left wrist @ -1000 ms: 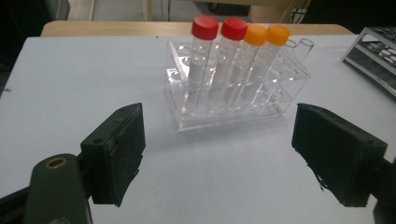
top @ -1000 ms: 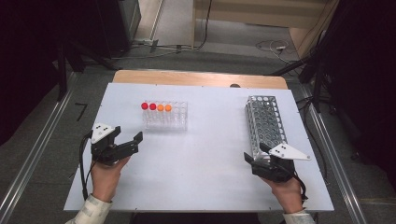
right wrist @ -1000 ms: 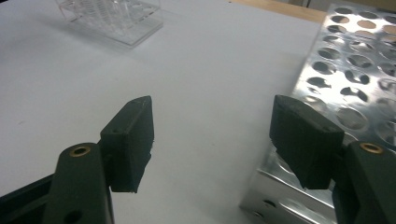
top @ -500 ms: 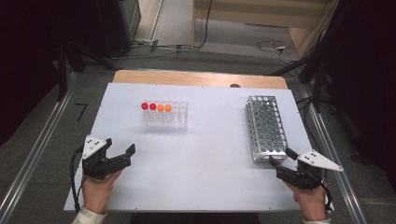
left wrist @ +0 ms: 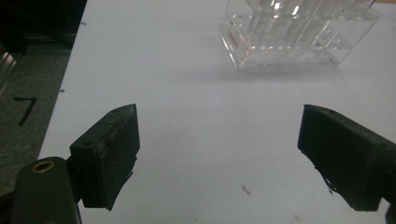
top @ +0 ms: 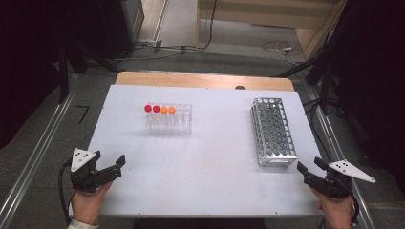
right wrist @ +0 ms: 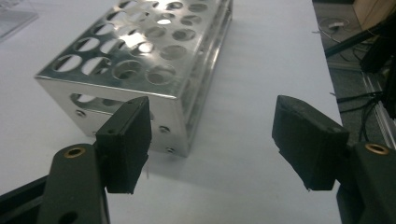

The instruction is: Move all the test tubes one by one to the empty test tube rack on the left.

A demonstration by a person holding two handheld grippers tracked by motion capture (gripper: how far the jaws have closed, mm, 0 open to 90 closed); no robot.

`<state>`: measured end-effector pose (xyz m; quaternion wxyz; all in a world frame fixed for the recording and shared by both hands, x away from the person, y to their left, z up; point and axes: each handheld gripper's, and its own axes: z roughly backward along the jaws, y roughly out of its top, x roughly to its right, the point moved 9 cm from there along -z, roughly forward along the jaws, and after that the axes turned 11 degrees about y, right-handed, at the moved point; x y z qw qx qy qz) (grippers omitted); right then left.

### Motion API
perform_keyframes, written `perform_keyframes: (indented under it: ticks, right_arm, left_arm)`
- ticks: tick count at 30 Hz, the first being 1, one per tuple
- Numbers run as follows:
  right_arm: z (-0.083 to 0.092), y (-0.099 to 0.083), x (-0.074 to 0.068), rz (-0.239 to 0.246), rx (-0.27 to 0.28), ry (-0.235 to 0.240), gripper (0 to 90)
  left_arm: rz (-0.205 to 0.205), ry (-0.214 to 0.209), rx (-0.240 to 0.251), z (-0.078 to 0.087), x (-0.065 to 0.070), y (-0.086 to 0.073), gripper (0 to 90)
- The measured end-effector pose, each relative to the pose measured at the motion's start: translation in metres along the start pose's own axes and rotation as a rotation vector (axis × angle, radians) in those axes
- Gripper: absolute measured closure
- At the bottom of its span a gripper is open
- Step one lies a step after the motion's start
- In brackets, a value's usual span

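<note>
Left gripper (top: pixel 117 164) at lower left of the high view, over the white worktop (top: pixel 215 157), jaws spread and just been widening, nothing between them. Right gripper (top: pixel 310 167) at lower right, jaws apart and empty, just beside the near corner of the metal rack (top: pixel 272 131). Clear rack (top: pixel 168 119) with red and orange capped tubes (top: pixel 159 109) standing upper left of centre, well apart from both grippers

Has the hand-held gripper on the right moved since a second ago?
Yes. The right hand-held gripper has slid away from the metal rack, out toward the table's right near corner, jaws open and empty.
</note>
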<state>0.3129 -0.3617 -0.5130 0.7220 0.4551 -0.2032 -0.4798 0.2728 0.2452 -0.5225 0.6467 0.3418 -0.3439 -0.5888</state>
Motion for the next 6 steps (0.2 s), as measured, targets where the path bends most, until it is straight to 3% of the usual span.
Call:
perform_keyframes:
  ticks: [6]
  right_arm:
    - [-0.003,-0.006,0.011,-0.021,-0.013,-0.021,25.1]
  left_arm:
    - [0.031,0.015,-0.058,-0.019,-0.008,-0.009,13.5]
